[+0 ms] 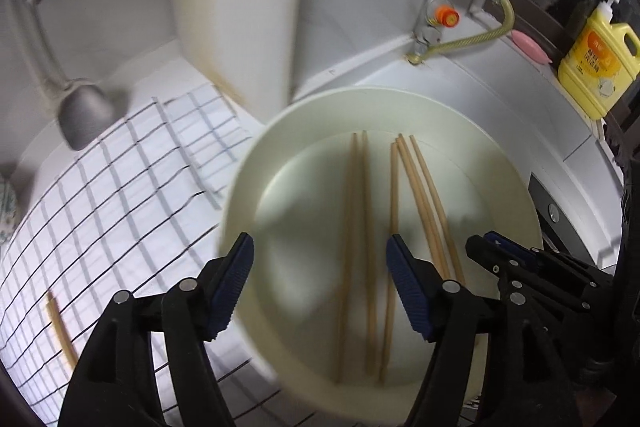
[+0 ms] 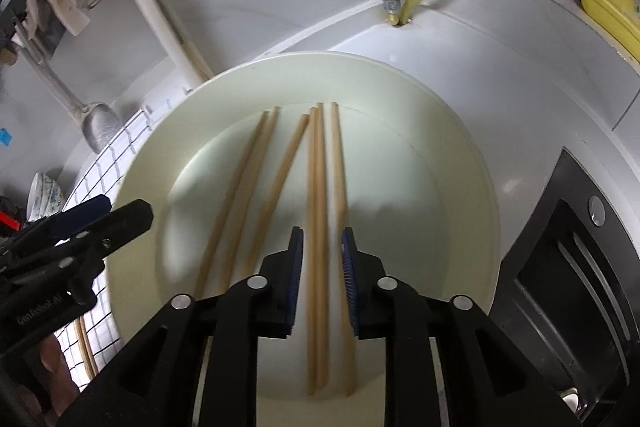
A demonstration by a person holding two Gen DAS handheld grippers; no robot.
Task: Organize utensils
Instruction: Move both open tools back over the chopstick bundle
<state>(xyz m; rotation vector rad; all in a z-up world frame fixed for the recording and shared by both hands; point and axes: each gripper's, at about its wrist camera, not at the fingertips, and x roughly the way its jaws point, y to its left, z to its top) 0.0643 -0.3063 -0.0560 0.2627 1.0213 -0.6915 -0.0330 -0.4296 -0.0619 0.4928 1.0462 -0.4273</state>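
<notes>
Left tool [image 1: 320,283]: jaws stand wide apart above the plate, blue pads clear of everything; two chopsticks lie below the gap, untouched.
Right tool [image 2: 322,275]: jaws only a little apart, holding nothing; a pair of chopsticks runs under the narrow gap and a single one lies under the right pad. Whether the pads brush the wood I cannot tell.
Chopsticks [image 2: 316,227]: five plain wooden sticks lie lengthwise in the plate, two towards its left side, three towards the right, their far tips close together.
Plate [image 2: 460,155]: large, round, cream-coloured, with a raised rim; it sits on the white worktop with its left edge over the checked cloth.
Checked cloth [image 1: 120,187]: white with dark lines, spread to the left of the plate.
Stray chopstick [image 1: 60,327]: one more wooden stick lies on the cloth, well apart from the plate.
Ladle [image 1: 86,115]: grey metal, hanging or leaning at the far left by the wall.
Gas valve [image 1: 444,15]: pipe with orange knob and a yellow hose, behind the plate.
Detergent bottle [image 1: 600,63]: yellow, with a pump, at the far right.
Stove [image 2: 568,267]: black, just right of the plate.
</notes>
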